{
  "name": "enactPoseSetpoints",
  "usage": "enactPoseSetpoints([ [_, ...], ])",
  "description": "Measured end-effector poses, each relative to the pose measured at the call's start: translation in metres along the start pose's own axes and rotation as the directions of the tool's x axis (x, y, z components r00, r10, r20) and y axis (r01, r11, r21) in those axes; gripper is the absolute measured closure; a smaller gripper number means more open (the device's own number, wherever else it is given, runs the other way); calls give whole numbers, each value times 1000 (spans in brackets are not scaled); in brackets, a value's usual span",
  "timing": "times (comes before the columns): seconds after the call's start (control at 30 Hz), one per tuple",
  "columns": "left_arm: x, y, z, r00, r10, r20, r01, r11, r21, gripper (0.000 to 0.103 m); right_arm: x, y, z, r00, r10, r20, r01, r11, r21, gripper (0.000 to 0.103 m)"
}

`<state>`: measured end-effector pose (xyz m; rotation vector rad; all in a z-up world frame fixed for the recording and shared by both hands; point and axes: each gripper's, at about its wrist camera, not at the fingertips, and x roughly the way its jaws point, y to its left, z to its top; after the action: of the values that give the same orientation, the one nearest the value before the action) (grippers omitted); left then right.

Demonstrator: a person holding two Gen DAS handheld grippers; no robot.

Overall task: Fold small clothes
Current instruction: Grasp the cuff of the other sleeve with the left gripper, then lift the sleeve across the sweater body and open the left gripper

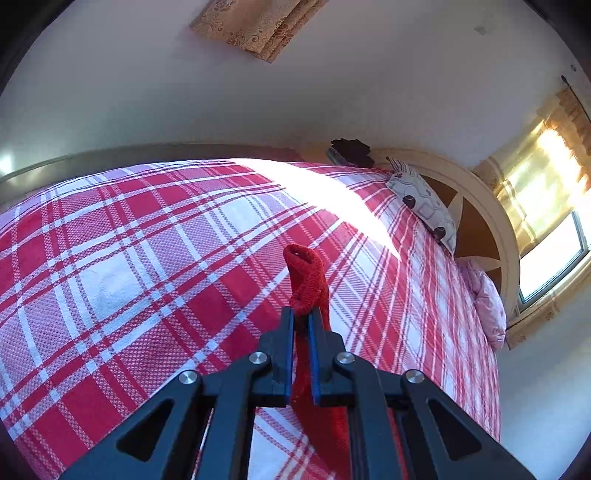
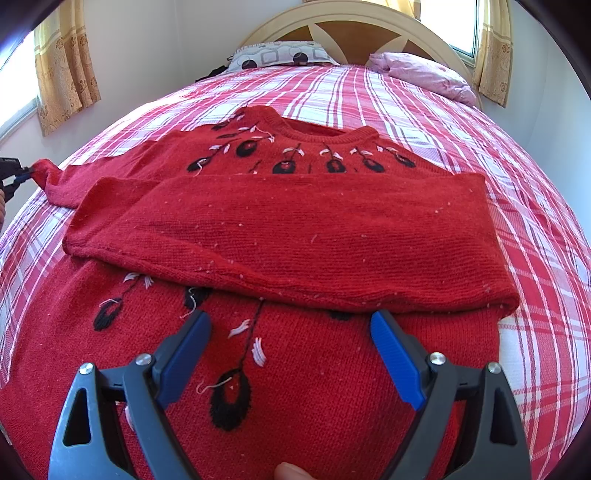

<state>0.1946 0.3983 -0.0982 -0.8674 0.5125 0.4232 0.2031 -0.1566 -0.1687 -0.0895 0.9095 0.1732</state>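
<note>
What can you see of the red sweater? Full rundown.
The red sweater is a knit with a ribbed round neck and black-and-white embroidered motifs. It lies flat on the plaid bedspread, one sleeve folded across the chest. The left gripper is shut on the other sleeve's cuff. The right gripper is open above the hem.

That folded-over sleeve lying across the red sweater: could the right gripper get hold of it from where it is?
Probably yes. The right gripper hangs open just short of the folded sleeve, with only flat sweater between them.

Both wrist views overlook the bed, sharing its headboard.
</note>
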Motion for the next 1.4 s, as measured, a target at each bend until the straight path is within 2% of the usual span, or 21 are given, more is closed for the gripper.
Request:
enactPoseSetpoints([
  [0.17,-16,-33,-5,996,-92,4,92,995,31,97,0,0,0,1000,0,0,0,1000,0,12],
  [0.37,-34,-90,-26,978,-209,-22,210,971,117,97,-1,0,0,1000,2,2,-2,1000,2,12],
  [0.7,-39,-131,-57,956,-279,-91,292,937,191,97,-4,-1,0,1000,10,17,-11,1000,15,12],
  [0.9,-46,-169,-99,921,-346,-181,380,898,222,97,-5,-3,1,1000,14,23,-15,1000,22,12],
  [1.13,-52,-217,-148,867,-413,-281,482,838,255,97,-6,-6,1,999,24,35,-26,999,38,12],
  [1.33,-47,-248,-201,831,-420,-365,532,793,297,97,-7,-9,1,998,41,43,-44,997,56,12],
  [1.4,-44,-257,-223,827,-408,-387,537,777,329,97,-7,-10,1,998,47,46,-49,997,62,12],
])
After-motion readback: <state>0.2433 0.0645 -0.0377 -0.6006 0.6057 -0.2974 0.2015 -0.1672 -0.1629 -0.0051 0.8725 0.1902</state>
